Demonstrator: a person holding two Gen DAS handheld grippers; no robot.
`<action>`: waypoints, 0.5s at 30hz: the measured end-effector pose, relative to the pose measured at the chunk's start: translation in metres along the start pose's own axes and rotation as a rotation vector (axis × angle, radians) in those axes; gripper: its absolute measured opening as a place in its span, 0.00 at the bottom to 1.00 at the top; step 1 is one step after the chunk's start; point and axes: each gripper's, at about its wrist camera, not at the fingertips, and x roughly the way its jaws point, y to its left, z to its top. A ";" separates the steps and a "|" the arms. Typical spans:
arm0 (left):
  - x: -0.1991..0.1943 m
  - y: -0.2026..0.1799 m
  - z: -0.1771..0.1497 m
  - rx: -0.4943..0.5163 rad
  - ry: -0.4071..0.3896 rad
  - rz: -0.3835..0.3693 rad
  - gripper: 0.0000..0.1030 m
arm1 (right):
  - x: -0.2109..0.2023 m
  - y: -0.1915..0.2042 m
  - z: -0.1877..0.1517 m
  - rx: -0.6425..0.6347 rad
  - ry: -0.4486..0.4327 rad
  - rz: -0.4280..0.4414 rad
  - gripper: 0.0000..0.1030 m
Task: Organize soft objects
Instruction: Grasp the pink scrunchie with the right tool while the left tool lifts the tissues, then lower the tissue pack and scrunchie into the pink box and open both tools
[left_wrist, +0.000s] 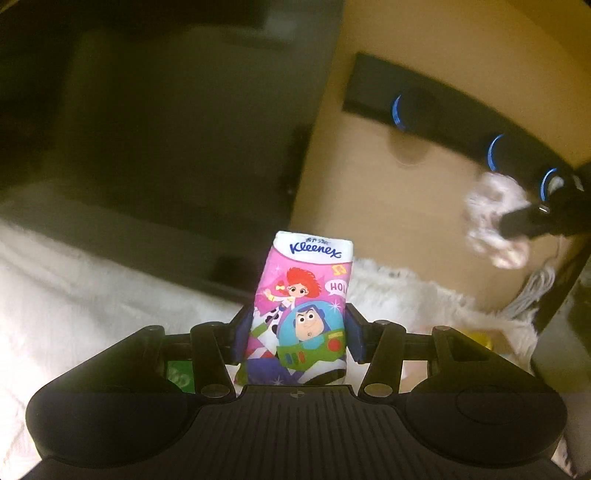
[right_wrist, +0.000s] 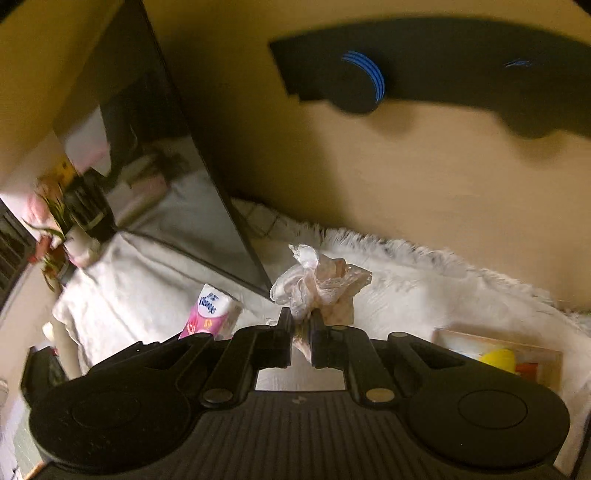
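The fingers (left_wrist: 351, 328) of the left gripper (left_wrist: 297, 332) are clamping a Kleenex pack (left_wrist: 303, 302) while the right gripper (right_wrist: 301, 325) is pinching a crumpled lacy cloth (right_wrist: 317, 280), both aloft over the white fluffy rug (right_wrist: 424, 288), so both still need placing, perhaps in the box (right_wrist: 461, 338).

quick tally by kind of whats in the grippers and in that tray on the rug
Tissue packs: 1, the Kleenex pack in the left gripper
Crumpled lacy pieces: 1, in the right gripper
Yellow items in the tray: 1
Total: 3
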 end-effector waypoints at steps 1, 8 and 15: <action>0.000 -0.005 0.002 0.003 -0.006 -0.007 0.54 | -0.008 -0.007 0.001 0.011 -0.013 0.009 0.09; 0.017 -0.049 -0.006 0.048 0.054 -0.075 0.54 | -0.048 -0.050 -0.014 0.093 -0.091 0.016 0.09; 0.055 -0.124 -0.013 0.121 0.128 -0.248 0.54 | -0.070 -0.085 -0.042 0.142 -0.171 -0.136 0.09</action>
